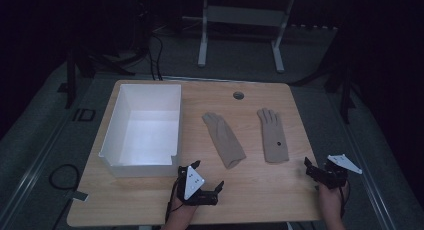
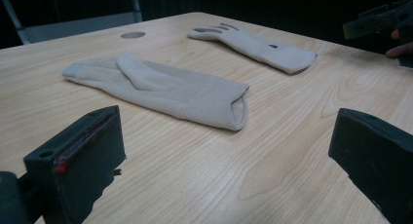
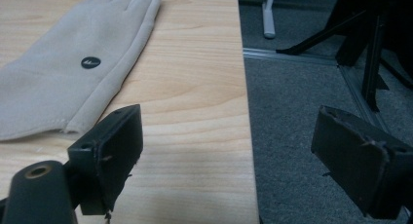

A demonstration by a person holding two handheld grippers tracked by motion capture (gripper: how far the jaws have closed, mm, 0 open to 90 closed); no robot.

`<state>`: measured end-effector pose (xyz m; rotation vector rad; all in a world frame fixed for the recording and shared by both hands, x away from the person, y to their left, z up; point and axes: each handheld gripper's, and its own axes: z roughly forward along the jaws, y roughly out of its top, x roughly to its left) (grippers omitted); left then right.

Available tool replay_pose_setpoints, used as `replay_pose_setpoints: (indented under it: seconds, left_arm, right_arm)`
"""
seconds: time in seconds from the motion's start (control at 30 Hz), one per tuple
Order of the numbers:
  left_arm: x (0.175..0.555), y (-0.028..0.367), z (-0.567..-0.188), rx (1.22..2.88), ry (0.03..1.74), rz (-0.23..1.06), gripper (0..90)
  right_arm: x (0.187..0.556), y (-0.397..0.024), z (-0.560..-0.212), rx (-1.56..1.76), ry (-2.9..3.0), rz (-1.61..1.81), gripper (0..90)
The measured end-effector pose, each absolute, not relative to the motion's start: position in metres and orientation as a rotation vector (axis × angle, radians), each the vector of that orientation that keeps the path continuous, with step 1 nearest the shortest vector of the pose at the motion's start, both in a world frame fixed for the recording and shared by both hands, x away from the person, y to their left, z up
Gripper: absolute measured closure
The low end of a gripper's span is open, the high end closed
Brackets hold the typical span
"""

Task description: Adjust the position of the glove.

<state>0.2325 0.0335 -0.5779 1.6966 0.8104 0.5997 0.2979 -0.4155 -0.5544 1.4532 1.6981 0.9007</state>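
Gloves first: beige knit glove with folded thumb (image 1: 224, 139) lying flat at table centre, matching beige glove with small dark dot (image 1: 273, 135) just at its 3 o'clock, apart. Left gripper (image 1: 208, 178) at 6 o'clock of the folded-thumb glove, jaws spread wide, nothing between. Right gripper (image 1: 311, 168) at 4 o'clock of the dotted glove, jaws likewise released over the light wooden table (image 1: 260, 190) edge. White open-topped cardboard box (image 1: 142, 130) at 9 o'clock. Dotted glove's fingertips cut off in right gripper view. Dim surroundings hard to read.
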Motion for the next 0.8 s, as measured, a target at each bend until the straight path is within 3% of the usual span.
replay_pose_setpoints:
  seconds: [0.2,0.57,0.8]
  left_arm:
    - [0.232,0.033,-0.578,1.703,0.799,0.611,0.1]
    - [0.232,0.033,-0.578,1.707,0.8,0.604,0.1]
    - [0.232,0.033,-0.578,1.704,0.794,0.605,0.1]
  right_arm:
    - [0.298,-0.413,-0.555,1.437,1.772,0.927,15.0]
    - [0.3,-0.413,-0.553,1.56,1.829,1.001,12.7]
    - [0.3,-0.39,-0.527,1.45,1.872,1.088,11.6]
